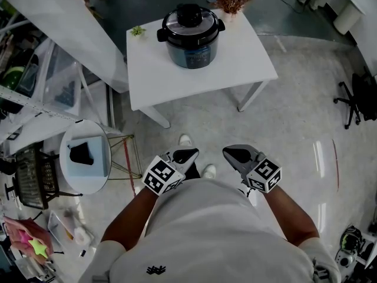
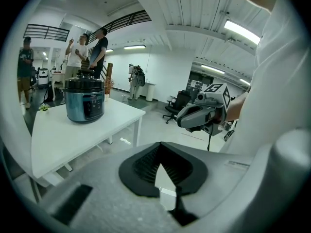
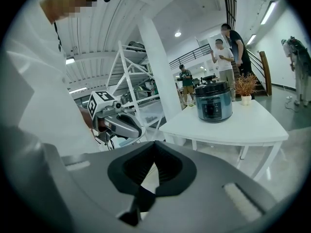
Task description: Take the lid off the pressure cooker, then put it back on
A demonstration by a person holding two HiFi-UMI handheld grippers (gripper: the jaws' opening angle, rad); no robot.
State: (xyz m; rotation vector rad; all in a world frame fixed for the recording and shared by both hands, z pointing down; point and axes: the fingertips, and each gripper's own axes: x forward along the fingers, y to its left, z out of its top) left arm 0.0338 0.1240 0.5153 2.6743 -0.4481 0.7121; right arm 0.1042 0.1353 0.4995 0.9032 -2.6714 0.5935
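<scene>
While I am holding the left gripper (image 1: 185, 155) and right gripper (image 1: 238, 155) closed on nothing, well apart from the pressure cooker (image 1: 191, 43) on the table (image 1: 238, 63), I am risking shoving its seated lid (image 1: 189, 17) with unopened jaws.

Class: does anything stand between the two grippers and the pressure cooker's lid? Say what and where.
Nothing visible does. Between the left gripper and right gripper and the lid on the pressure cooker lie only bare floor and the table's bare near part. The flower pot stands at the far corner, off the path.
</scene>
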